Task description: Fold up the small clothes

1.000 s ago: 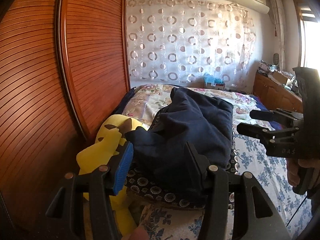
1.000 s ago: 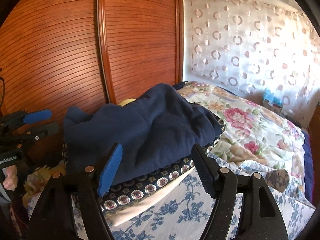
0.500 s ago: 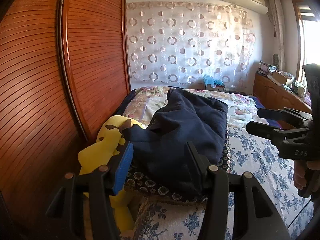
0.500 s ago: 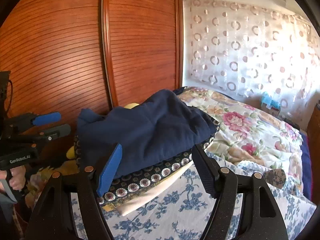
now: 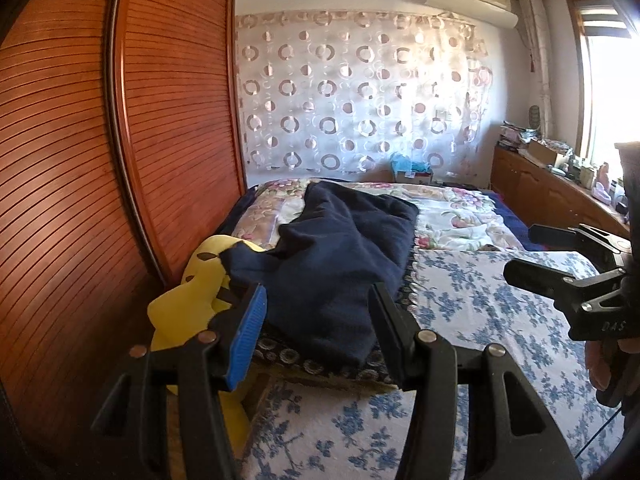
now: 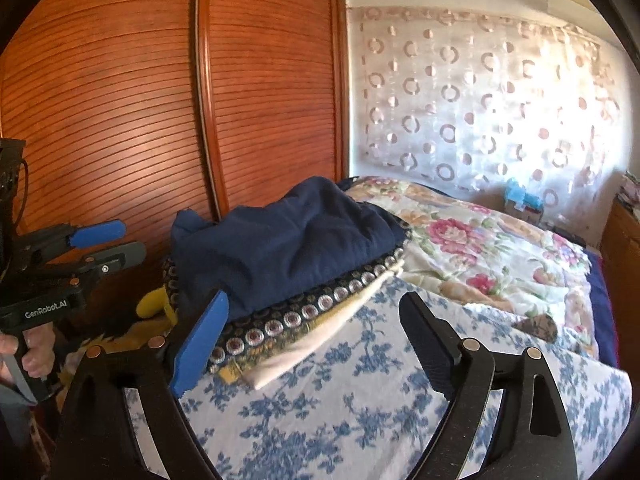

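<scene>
Currently your left gripper point(image 5: 316, 332) and right gripper point(image 6: 316, 340) hang wide open, empty, short of the navy garment point(image 5: 344, 256). It tops the folded pile point(image 6: 320, 312) at the bed point(image 5: 480, 304) edge, likely within reach for either tool.

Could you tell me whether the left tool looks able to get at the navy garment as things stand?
Probably yes: the left tool is open, and the navy garment lies topmost on the pile, uncovered.

White lettering reading "GenRobot.AI" runs along the black plastic body of the left gripper point(image 6: 118, 242), seen from the right wrist camera. The black plastic body of the right gripper point(image 5: 524, 252) bears the partial letters "DAS", cut off at the frame edge.
</scene>
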`<state>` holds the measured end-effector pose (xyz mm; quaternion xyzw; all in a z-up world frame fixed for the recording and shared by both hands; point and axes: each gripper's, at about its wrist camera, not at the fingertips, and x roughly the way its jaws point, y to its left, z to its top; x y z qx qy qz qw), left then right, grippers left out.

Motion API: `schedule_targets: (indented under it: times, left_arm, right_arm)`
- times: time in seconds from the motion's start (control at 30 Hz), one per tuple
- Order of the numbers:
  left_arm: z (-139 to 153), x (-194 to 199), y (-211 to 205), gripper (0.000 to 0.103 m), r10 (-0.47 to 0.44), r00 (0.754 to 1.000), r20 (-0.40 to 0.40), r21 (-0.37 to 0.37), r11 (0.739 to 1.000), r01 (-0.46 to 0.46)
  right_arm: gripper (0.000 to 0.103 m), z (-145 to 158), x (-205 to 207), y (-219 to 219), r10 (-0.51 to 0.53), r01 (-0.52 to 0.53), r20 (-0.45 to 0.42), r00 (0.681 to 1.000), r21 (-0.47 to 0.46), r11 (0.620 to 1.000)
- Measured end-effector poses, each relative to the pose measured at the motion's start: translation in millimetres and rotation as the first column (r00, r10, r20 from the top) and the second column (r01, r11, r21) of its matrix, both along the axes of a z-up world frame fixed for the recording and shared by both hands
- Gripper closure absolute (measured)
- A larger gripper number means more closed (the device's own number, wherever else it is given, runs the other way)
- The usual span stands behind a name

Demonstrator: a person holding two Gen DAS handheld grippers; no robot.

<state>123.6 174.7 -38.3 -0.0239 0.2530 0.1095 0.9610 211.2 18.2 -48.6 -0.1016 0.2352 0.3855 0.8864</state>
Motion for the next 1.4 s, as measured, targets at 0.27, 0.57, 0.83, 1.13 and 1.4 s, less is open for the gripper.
schedule_targets:
  times: [0.27, 0.57, 0.83, 1.13, 1.4]
  left_arm:
    - [-3, -9, -33, 0.05, -0.074, 0.997, -0.004, -0.006, 0.997, 0.074]
    - [3, -13, -80, 0.05, -0.157, 0.988, 0.003, -0.022, 0.987, 0.157]
    - [20, -9, -116, 0.05, -0.218, 0.976, 0.028, -0.028, 0.975, 0.219]
    - [50, -10, -151, 0.05, -0.274, 0.958, 0.083, -0.014, 0.961, 0.276]
    - [69, -17, -160, 0.05, -0.291, 0.95, 0.115, 0.001, 0.956, 0.293]
  right_arm:
    - [0.011, 5, -33, -44, -0.103, 0.103, 0.015, 0.995, 0.01, 0.995]
    - [0.01, 19, -70, -107, -0.238, 0.236, 0.029, 0.971, 0.058, 0.97]
    - [0.009, 33, -90, -157, -0.348, 0.343, 0.052, 0.936, 0.083, 0.936]
    - [0.0, 47, -104, -201, -0.479, 0.469, 0.072, 0.875, 0.12, 0.875]
    - [0.0, 61, -116, -225, -0.527, 0.508, 0.096, 0.844, 0.17, 0.844]
